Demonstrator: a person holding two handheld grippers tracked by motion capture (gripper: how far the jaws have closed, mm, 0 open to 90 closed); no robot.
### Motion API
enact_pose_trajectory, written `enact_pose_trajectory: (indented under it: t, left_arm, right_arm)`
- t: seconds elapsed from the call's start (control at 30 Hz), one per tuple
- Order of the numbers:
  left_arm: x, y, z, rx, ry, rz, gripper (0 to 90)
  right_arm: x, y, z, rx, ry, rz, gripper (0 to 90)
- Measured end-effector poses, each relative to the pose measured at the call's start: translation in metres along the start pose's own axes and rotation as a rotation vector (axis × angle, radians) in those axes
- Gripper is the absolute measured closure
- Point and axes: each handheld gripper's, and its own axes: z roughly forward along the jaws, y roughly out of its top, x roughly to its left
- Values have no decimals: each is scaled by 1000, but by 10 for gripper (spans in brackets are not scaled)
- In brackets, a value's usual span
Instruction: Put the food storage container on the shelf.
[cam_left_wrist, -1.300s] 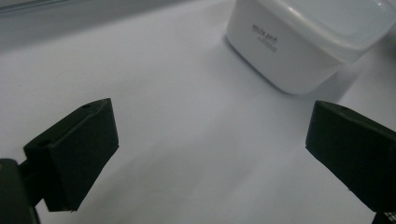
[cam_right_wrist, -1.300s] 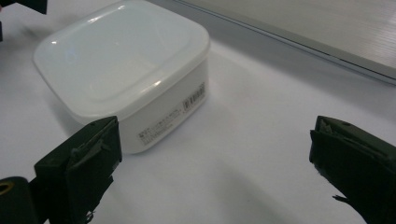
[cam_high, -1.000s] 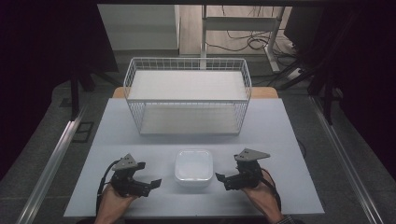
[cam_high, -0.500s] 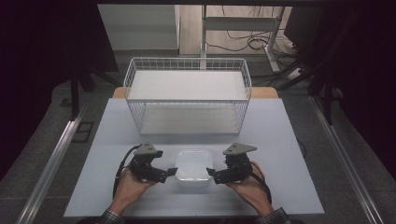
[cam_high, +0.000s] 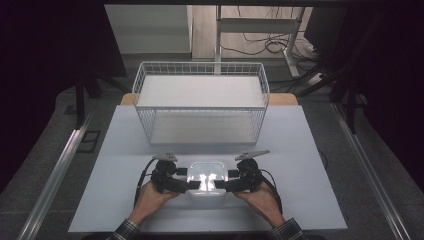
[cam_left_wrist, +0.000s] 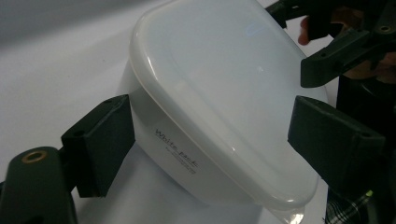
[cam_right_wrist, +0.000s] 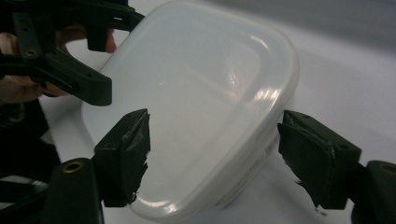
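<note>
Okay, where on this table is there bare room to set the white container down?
Bare table lies left and right of the wire basket, and in the strip between it and the white container. The near middle is crowded: the left gripper and right gripper, jaws just closing, flank the container.

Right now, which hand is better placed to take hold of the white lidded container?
Left, narrowly. The left tool has one jaw against the container wall, its jaws just closing. The right tool also straddles it, jaws closing too, but with gaps at both jaws. Both flank it evenly, so a two-handed lift looks likeliest.
</note>
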Motion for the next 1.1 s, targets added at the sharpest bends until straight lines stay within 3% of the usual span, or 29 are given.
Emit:
enact_pose_trajectory:
  t: [0.1, 0.13, 0.17, 0.2, 0.23, 0.4, 0.5, 0.53, 0.57, 0.6, 0.7, 1.1]
  left_arm:
    - [-6, -1, -7, -4, 27, 5, 292]
    - [-8, -3, -12, -16, 37, 5, 292]
    - [-10, -5, -16, -30, 47, 0, 460]
    - [-12, -7, -20, -41, 44, -10, 460]
    - [-16, -10, -25, -50, 45, -22, 558]
    - [-22, -11, -30, -69, 63, -48, 676]
    - [-23, -11, -35, -115, 75, -58, 793]
    - [-23, -11, -35, -115, 75, -58, 802]
    - [-25, -10, -35, -113, 106, -55, 802]
    - [-25, -10, -35, -113, 106, -55, 802]
    - [-22, -11, -35, -118, 97, -73, 802]
    - [-29, 7, -47, -151, 132, -53, 802]
  right_arm:
    - [2, -3, -8, 2, 3, 10, 412]
    - [2, -3, -8, 2, 3, 10, 412]
    - [3, -6, -17, -5, -7, 25, 529]
    - [3, -6, -17, -5, -7, 25, 529]
    - [3, -8, -23, -7, 5, 49, 597]
    - [9, -12, -30, -35, -9, 81, 699]
    - [11, -13, -34, -70, -35, 82, 785]
    - [11, -13, -34, -70, -35, 82, 785]
    - [14, -13, -32, -81, -76, 43, 788]
    - [15, -12, -32, -86, -86, 43, 788]
    - [16, -12, -30, -103, -93, 30, 788]
    - [20, 4, -40, -154, -103, -15, 788]
